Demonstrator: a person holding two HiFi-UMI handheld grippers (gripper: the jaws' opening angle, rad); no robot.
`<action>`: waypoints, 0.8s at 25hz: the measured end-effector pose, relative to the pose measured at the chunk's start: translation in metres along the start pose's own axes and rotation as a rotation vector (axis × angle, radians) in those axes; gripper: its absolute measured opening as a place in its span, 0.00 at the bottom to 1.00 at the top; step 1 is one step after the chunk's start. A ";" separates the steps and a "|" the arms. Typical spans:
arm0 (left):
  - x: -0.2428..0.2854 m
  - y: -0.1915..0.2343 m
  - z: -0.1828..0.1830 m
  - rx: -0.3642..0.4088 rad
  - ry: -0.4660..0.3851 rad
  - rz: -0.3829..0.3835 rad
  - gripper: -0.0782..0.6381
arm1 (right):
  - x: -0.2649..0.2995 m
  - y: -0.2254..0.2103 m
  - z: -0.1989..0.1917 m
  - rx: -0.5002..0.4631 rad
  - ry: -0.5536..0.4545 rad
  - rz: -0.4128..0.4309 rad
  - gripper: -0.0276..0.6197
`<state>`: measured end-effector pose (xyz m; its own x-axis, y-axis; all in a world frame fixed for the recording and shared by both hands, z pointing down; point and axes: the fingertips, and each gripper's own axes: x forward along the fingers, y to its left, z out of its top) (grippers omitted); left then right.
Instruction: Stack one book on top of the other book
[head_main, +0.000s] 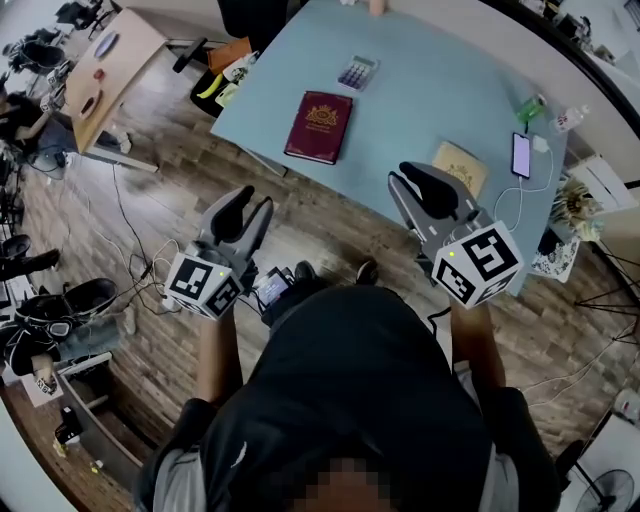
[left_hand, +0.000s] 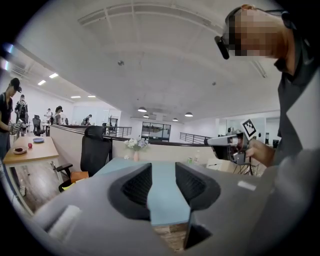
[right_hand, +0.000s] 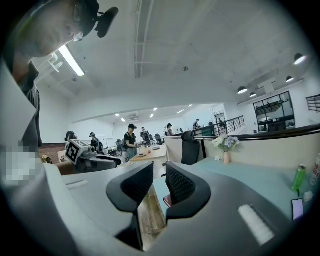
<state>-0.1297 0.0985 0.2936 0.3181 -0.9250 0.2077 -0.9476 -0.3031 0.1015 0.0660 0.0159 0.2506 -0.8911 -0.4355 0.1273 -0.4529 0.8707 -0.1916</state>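
The red book (head_main: 318, 127) is lying flat near the front left edge of the blue table (head_main: 420, 90). The tan book (head_main: 460, 167) is lying well apart from it, close to the front right edge. The left gripper (head_main: 247, 203) is hanging over the wooden floor just short of the table, with its jaws spread and nothing between them. The right gripper (head_main: 412, 180) is hovering by the tan book, with its jaws also parted and pinching nothing.

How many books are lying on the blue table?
2. The dark red book lies near the table's left edge; the tan book lies near its right front edge, just beyond the right hand-held gripper. None seems hidden.
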 end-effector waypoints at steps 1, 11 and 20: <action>0.003 -0.002 0.000 0.006 0.002 -0.006 0.39 | -0.003 -0.002 0.000 0.003 0.000 -0.002 0.16; 0.045 -0.010 0.011 0.029 0.033 -0.100 0.39 | -0.016 -0.022 0.000 0.031 -0.013 -0.077 0.16; 0.095 0.013 0.022 0.030 0.021 -0.226 0.39 | -0.006 -0.040 0.003 0.042 -0.015 -0.198 0.16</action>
<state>-0.1127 0.0013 0.2935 0.5225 -0.8280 0.2035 -0.8526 -0.5088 0.1188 0.0896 -0.0171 0.2541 -0.7846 -0.6010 0.1522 -0.6199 0.7575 -0.2045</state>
